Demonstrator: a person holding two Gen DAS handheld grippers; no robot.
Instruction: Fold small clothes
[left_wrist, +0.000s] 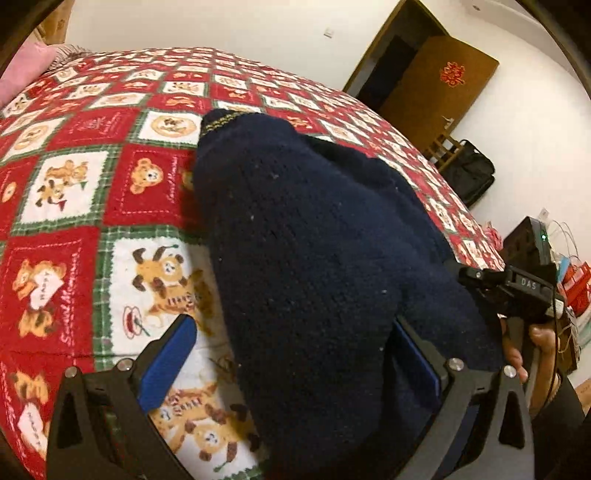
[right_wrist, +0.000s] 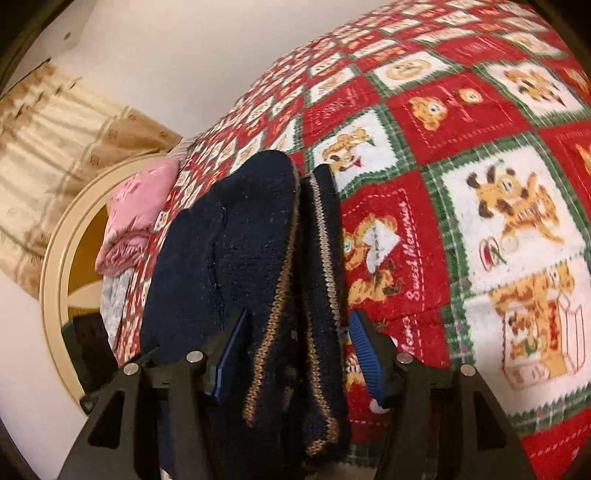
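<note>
Bear-print quilt (left_wrist: 74, 192) carries navy sweater (left_wrist: 314, 258), pink pillow (right_wrist: 136, 218) beyond.

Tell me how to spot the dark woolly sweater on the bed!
Find the big bed with the red, white and green teddy-bear quilt. In its middle lies the navy blue knitted sweater, between the grippers. It is the only dark, plain thing there; its edge has tan stripes.

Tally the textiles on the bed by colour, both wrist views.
Navy knit sweater: 1
Pink folded cloth by the bed's edge: 1
Red, white and green bear-print quilt: 1
Total: 3
</note>
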